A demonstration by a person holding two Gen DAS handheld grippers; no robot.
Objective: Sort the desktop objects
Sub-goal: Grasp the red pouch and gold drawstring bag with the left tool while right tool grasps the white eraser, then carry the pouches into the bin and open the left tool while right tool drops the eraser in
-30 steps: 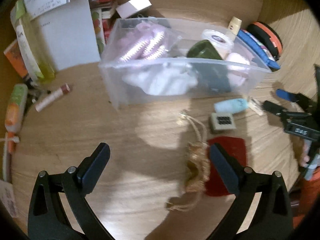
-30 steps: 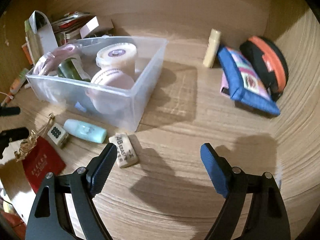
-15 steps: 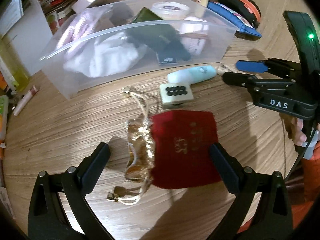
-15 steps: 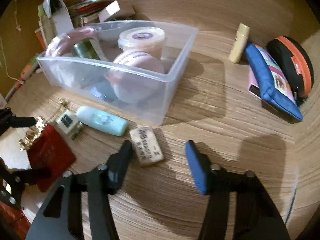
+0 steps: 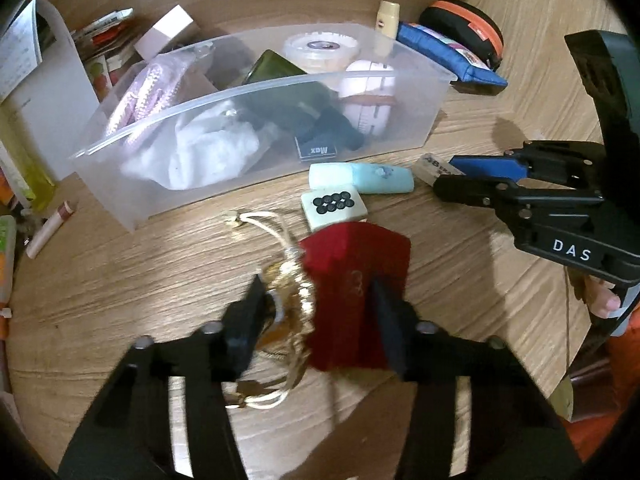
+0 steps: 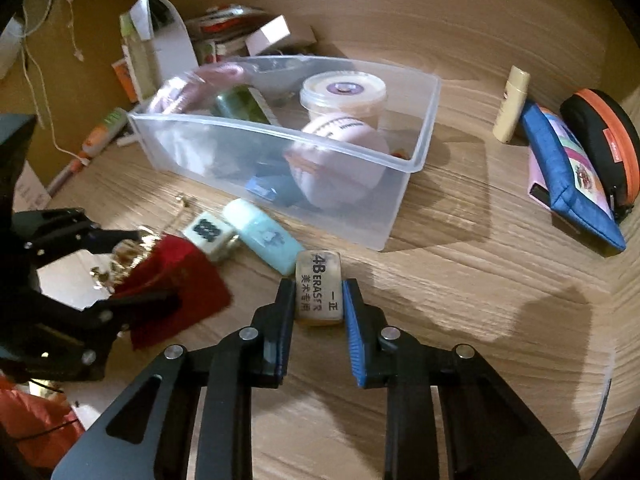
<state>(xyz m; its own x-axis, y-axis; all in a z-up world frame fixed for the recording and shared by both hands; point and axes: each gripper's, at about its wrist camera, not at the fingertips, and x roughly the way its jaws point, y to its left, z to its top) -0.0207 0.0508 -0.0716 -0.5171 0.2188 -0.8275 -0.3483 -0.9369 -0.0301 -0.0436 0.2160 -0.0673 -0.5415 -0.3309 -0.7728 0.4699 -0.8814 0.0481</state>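
Observation:
A red drawstring pouch (image 5: 352, 264) with a gold mouth (image 5: 292, 280) is bunched up between the fingers of my left gripper (image 5: 316, 284). Its jaws are closing and the pads press on the pouch. My right gripper (image 6: 318, 282) is shut on a beige 4B eraser (image 6: 318, 268) that rests on the wooden desk. The left wrist view shows the same right gripper (image 5: 446, 174) and the eraser (image 5: 430, 166). A mahjong tile (image 5: 334, 206) and a mint tube (image 5: 362, 178) lie between the pouch and a clear plastic bin (image 5: 400, 136) that holds several items.
A blue pouch (image 6: 568, 184), a black and orange case (image 6: 600, 140) and a cream tube (image 6: 510, 104) sit at the right. A white paper stand (image 5: 52, 100), a lip stick (image 5: 52, 224) and packets crowd the back left. Bare wood shows right of the eraser.
My left gripper closed on the red pouch, which folded up between its fingers. My right gripper moved forward around the eraser and shut on it.

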